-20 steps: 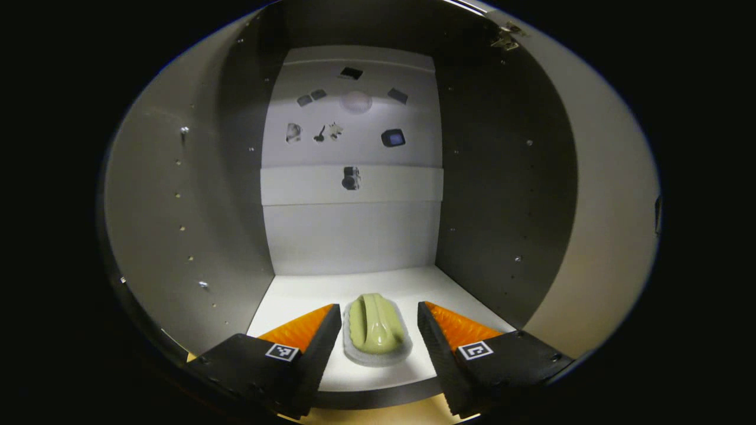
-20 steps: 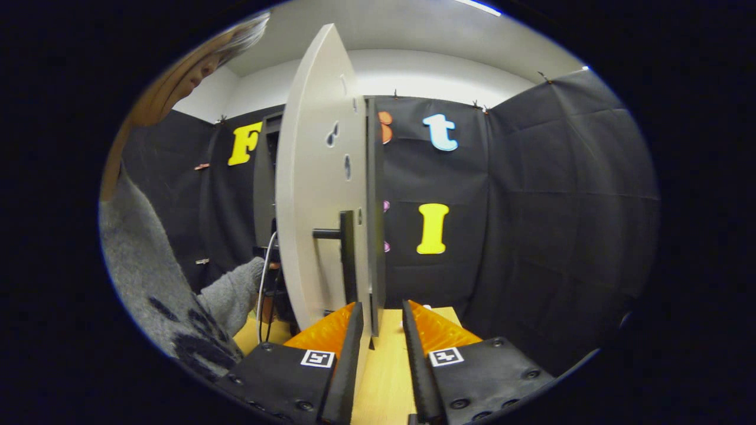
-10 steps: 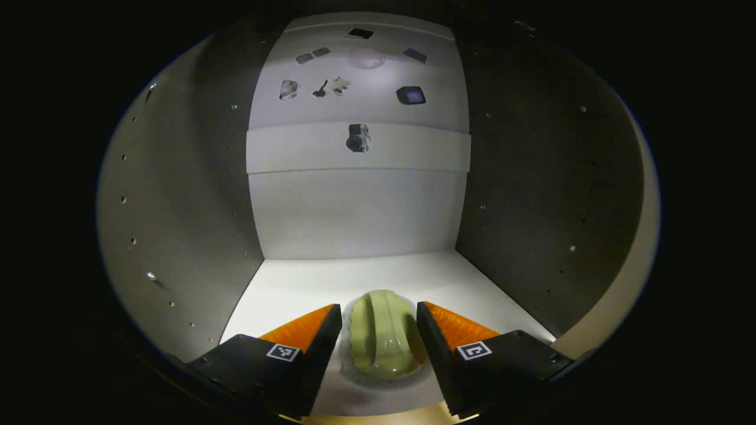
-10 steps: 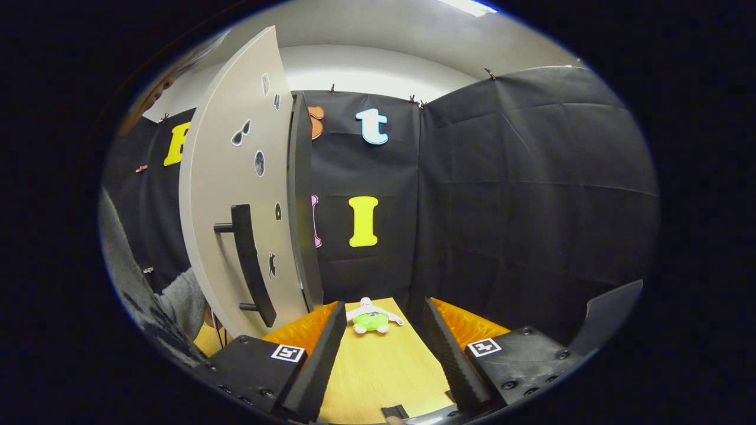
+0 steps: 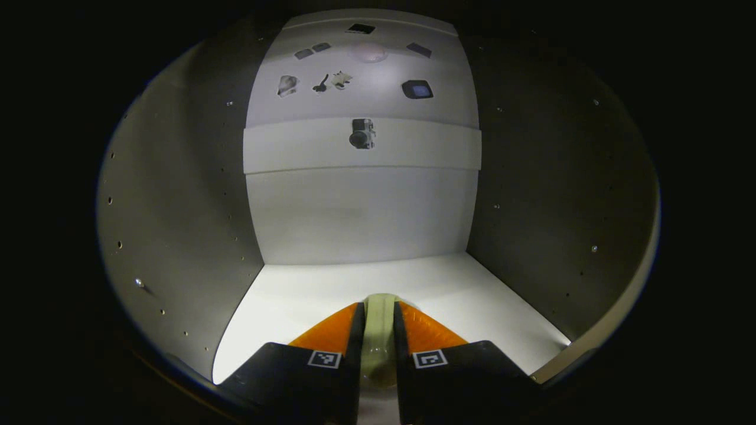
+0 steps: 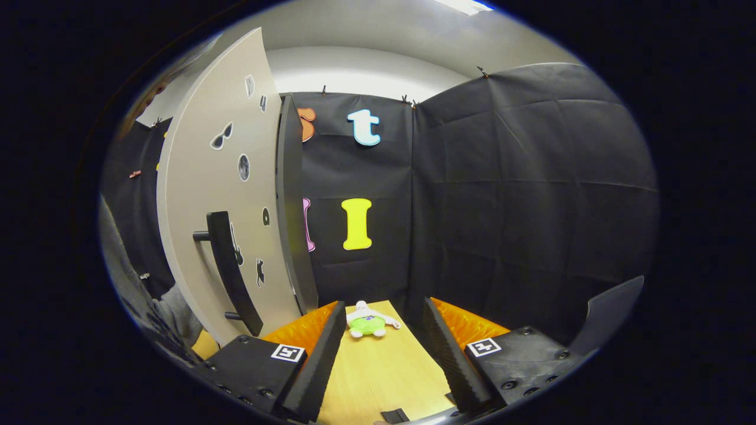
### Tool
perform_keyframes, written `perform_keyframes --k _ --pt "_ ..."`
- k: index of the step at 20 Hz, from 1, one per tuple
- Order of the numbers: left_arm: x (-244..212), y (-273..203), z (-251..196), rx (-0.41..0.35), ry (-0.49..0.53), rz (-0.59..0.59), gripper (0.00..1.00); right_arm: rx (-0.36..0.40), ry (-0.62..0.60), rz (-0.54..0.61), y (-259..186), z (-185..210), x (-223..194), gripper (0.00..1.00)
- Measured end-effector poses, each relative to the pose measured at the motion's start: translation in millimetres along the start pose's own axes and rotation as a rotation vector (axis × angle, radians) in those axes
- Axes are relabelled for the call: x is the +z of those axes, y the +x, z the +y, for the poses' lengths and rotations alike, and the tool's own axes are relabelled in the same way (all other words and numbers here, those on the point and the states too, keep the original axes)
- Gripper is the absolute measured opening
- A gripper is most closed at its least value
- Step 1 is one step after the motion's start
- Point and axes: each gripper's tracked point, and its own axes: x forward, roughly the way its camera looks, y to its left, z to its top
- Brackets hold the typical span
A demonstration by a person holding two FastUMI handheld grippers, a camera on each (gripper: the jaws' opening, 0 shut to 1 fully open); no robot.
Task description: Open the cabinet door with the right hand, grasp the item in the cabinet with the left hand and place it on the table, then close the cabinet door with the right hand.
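In the left gripper view a pale green, ridged item lies on the cabinet's white floor, near its front edge. My left gripper is shut on the item, both fingers pressed against its sides. In the right gripper view the cabinet door stands swung open at the left, its dark bar handle facing me. My right gripper is open and holds nothing; it sits to the right of the door, over the wooden table.
Grey side walls close in on both sides of the left gripper. A small green and white plush toy lies at the far end of the table. A person's grey sleeve shows behind the door.
My left gripper has closed its fingers onto the green item after moving deeper into the cabinet. My right gripper let go of the door's edge and swung right, away from the door.
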Motion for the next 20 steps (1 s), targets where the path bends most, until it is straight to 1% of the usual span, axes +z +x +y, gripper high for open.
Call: perform_keyframes --k 1,2,3,4,5,7,8,10,12,14,16,20 --pt "1 0 -1 -0.007 -0.006 -0.001 0.30 0.007 0.002 0.000 0 1 0 0.85" --pt "1 -1 -1 -0.014 -0.018 -0.006 0.29 0.010 0.003 -0.001 -1 1 1 0.85" --pt "2 -1 -1 -0.020 -0.033 -0.010 0.30 0.012 0.005 -0.004 0 0 0 0.85" --pt "2 -2 -1 -0.025 -0.041 -0.011 0.28 0.016 0.009 -0.007 0 -1 1 0.85" --pt "2 -4 0 -0.026 -0.046 -0.012 0.28 0.021 0.014 -0.009 0 0 2 0.85" --pt "1 -7 1 -0.029 -0.063 -0.009 0.25 0.036 0.021 -0.014 -1 0 2 0.84" --pt "1 -11 1 -0.029 -0.077 -0.011 0.28 0.046 0.023 -0.019 -1 1 4 0.84" --pt "2 -21 0 -0.032 -0.109 -0.019 0.26 0.054 0.014 -0.031 0 1 5 0.85" --pt "5 -32 2 -0.020 -0.121 -0.040 0.24 0.060 0.001 -0.024 4 -2 1 0.85" --pt "8 -47 3 -0.003 -0.115 -0.057 0.25 0.066 -0.010 -0.016 13 -3 -4 0.85" --pt "12 -68 1 0.008 -0.112 -0.081 0.26 0.082 -0.032 -0.034 23 1 -3 0.84" --pt "24 -126 -4 0.040 -0.104 -0.158 0.26 0.135 -0.034 -0.058 46 14 -3 0.85"
